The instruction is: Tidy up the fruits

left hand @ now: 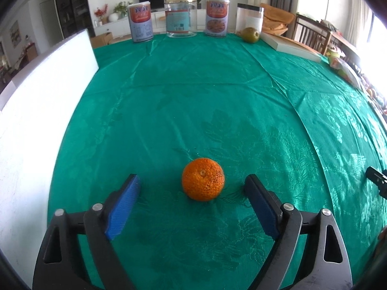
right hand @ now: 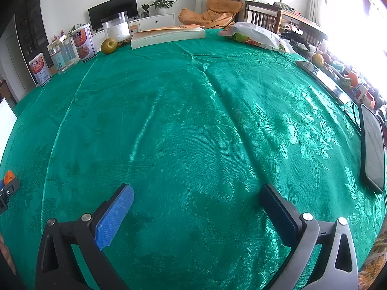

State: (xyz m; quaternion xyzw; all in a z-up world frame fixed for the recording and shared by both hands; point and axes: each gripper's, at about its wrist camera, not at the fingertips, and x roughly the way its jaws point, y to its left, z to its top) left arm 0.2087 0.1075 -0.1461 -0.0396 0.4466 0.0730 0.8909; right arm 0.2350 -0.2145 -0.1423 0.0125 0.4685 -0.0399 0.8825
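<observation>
**Orange fruit lined up between spread jaws, grab not made yet**

Green satin cloth point(left hand: 193, 96) covers the table; the orange point(left hand: 203, 179) sits on it near the front edge, stem scar facing up & toward the cam. Left gripper point(left hand: 194, 184) is spread wide w/ the fruit roughly centred in the gap, a bit closer to the right-side pad; neither pad touches it. Right gripper point(right hand: 197, 194) hangs over bare cloth, jaws apart too, nothing between them. Second fruit, a green pear-like one point(left hand: 251, 34), rests at the far edge beside the clear jar w/ black lid point(left hand: 250, 18), near the two printed cans and the book point(left hand: 290, 46).

Step in hand, by my read: approach to pick the orange w/ the left tool. Next move calls for pushing in slightly so pads meet the fruit at its widest part, then closing evenly; it's round, so an off-centre squeeze could roll it away. Drop-off spot isn't evident from these views.
</observation>
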